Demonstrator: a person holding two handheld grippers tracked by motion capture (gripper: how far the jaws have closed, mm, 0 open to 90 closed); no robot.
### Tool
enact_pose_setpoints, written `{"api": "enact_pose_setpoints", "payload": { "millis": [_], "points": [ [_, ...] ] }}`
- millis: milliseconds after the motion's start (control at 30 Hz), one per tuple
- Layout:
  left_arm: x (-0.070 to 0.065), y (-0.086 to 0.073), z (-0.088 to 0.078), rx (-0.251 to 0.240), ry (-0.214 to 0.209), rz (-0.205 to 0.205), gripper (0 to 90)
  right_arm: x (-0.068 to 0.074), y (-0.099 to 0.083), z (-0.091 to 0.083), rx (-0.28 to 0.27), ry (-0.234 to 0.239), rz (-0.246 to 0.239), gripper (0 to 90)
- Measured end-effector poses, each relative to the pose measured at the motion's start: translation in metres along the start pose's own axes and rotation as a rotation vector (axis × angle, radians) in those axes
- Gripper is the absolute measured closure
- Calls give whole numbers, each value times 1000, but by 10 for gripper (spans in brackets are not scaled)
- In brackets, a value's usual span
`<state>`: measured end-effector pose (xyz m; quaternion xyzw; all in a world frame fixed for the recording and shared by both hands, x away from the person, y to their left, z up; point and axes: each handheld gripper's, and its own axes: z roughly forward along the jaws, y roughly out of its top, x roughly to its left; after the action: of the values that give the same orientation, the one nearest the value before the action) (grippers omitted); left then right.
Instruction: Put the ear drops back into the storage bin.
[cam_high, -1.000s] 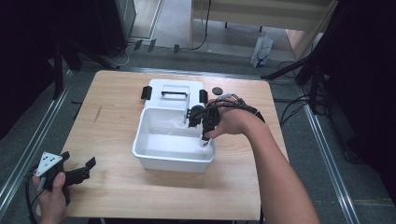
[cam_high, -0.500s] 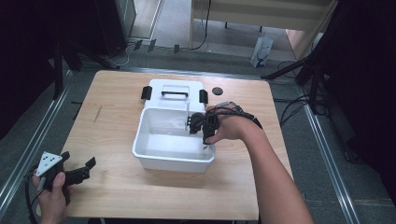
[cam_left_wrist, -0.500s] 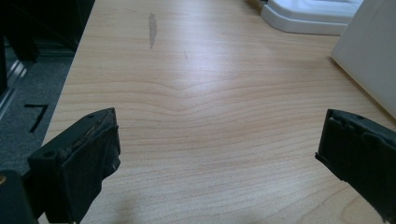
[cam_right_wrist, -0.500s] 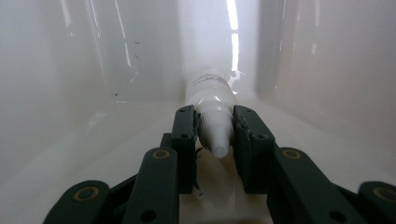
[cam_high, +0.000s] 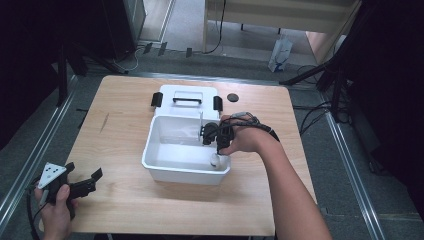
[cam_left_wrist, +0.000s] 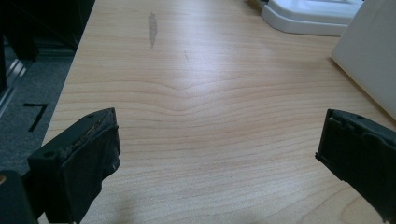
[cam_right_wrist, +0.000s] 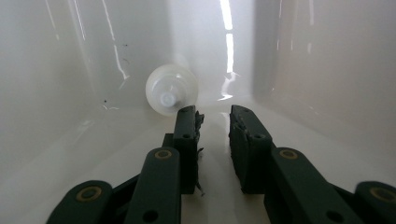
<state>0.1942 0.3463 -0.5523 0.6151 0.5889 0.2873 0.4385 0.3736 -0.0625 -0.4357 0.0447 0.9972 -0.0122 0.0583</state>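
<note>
While the small pale bottle (cam_right_wrist: 171, 90) lies on its side against the wall in the near right corner of the white bin (cam_high: 160, 170), the right claw (cam_right_wrist: 212, 114) hangs just short of it inside the bin, jaws nearly together with only a narrow gap and nothing between them. In the high view the bottle (cam_high: 215, 160) shows just under the right hand (cam_high: 239, 140). Judging by this, the bottle looks already set down in the bin, or not yet picked up; the pictures alone do not settle which. Either way the claw has no hold on it now, and what is left seems to be closing the bin, if that is the aim.

The bin's lid (cam_high: 187, 95), white with a black handle and black clips, lies flat on the counter (cam_high: 120, 125) touching the bin's far side. A small dark round disc (cam_high: 232, 97) sits to the right of the lid. The left claw (cam_high: 82, 182) is held wide open and empty at the near left corner of the counter, well apart from the bin, with bare wood between its jaws.

The bin's walls hem in the right claw; the corner leaves little room around the bottle.
</note>
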Motion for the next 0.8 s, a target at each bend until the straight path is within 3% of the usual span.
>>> {"api": "enact_pose_setpoints", "payload": {
  "millis": [133, 233, 300, 533, 567, 600, 800],
  "points": [
    [0, 0, 0, 1, 0, -1, 0, 0, -2, -3, -17, 13, 11, 671],
    [0, 0, 0, 1, 1, -2, 1, 1, -6, -11, -54, 11, 28, 522],
    [0, 0, 0, 0, 1, -2, 0, 2, -7, -14, -55, 9, 42, 485],
    [1, 0, 0, 1, 3, -3, 0, 6, -14, -36, -124, -34, 73, 290],
    [1, 0, -1, 2, 3, -3, 0, 8, -16, -44, -139, -72, 82, 204],
    [1, 0, -1, 2, 3, -3, 0, 8, -16, -44, -139, -72, 82, 204],
    [2, 0, -1, -9, 4, -19, 0, 7, -30, -61, -176, -103, 147, 26]
  ]
}}
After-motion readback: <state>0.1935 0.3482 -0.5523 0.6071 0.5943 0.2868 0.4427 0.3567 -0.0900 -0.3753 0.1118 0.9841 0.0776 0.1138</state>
